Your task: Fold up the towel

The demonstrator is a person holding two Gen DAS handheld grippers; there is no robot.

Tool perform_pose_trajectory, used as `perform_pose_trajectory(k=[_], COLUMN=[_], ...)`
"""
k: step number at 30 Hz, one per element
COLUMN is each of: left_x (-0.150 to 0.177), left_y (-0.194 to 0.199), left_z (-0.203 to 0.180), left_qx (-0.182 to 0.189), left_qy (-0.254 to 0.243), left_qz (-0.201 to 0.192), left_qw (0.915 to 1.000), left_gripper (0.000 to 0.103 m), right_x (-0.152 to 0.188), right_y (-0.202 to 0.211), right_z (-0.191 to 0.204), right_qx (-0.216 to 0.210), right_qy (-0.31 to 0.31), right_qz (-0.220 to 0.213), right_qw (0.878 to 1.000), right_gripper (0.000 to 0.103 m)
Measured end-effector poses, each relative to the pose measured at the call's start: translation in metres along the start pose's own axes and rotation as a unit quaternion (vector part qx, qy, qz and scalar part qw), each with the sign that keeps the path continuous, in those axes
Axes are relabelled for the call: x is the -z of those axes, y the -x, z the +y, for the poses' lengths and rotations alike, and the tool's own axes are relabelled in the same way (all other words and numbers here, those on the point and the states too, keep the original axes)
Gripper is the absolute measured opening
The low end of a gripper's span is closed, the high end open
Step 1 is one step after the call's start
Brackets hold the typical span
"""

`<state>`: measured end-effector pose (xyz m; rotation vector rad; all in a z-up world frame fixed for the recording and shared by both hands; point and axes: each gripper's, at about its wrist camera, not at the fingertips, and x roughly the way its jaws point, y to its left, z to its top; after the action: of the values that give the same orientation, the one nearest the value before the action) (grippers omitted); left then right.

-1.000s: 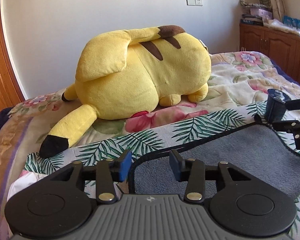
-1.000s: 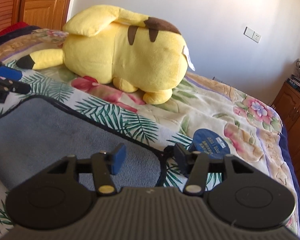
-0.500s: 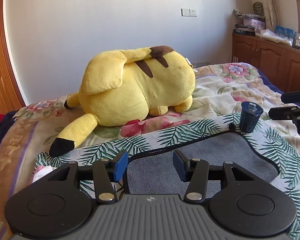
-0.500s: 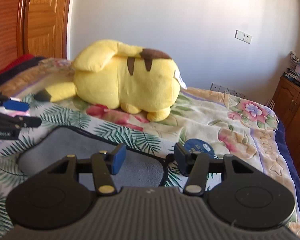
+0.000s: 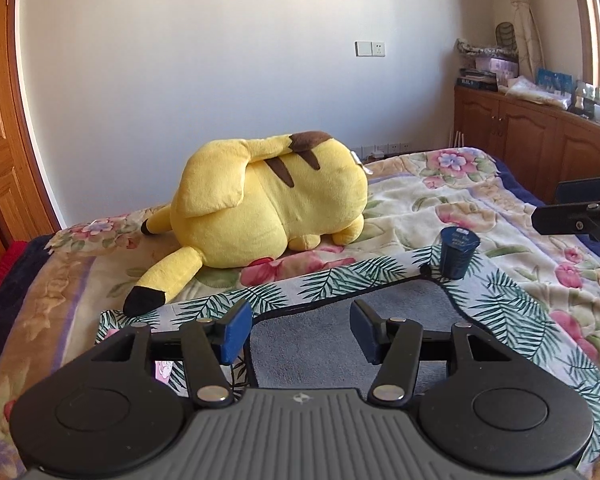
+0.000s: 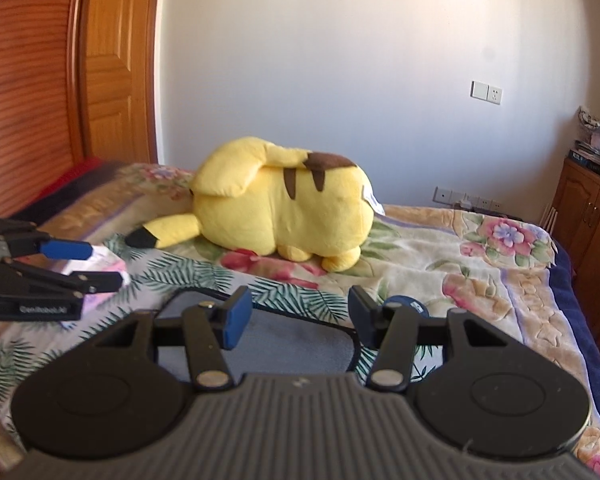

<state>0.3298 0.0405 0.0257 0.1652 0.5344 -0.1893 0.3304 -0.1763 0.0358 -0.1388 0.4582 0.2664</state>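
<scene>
Both the left gripper [image 5: 300, 330] and right gripper [image 6: 298, 318] hover wide apart, empty, above the towel [image 5: 340, 332]; plush toy [image 5: 268, 204] at twelve o'clock.

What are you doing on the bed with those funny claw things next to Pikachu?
A person holds a two-finger gripper in each hand over a towel spread on the bed. It is grey in the middle with a palm-leaf border. The left gripper and the right gripper are both open and hold nothing, so no fold shows yet. A small dark blue cup stands at the towel's far corner, and the yellow plush lies beyond it.
</scene>
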Motion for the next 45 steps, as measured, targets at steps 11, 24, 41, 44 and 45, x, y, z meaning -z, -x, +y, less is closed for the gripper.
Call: perform_pose_trajectory(k=[11,24,41,44,45], left_x=[-0.007,0.026,0.045,0.050,0.052], left_y=[0.057,0.113,0.187,0.200,0.204], left_z=[-0.023,-0.052,-0.069,-0.074,-0.076], left_qx=[0.001,0.005,-0.009,-0.013,-0.016], left_qy=[0.000,0.012,0.021,0.017,0.013], left_qz=[-0.031,-0.037,-0.066,-0.073,-0.076], left_qw=[0.9995,0.9992,0.9975,0.9971,0.9969], left_gripper=[0.066,0.082,0.087,0.087,0.087], right_x=[0.006,0.027,0.057,0.061,0.063], right_y=[0.052,0.106,0.162,0.171,0.174], right_z=[0.005,0.011,0.017,0.020,0.021], right_qx=[-0.006,0.002,0.023,0.023,0.023], right_qy=[-0.012,-0.031,-0.044,-0.044,-0.045], right_qz=[-0.016,-0.026,-0.051,-0.056,-0.058], right_qw=[1.000,0.999,0.997,0.997,0.997], right_gripper=[0.056,0.079,0.103,0.103,0.103])
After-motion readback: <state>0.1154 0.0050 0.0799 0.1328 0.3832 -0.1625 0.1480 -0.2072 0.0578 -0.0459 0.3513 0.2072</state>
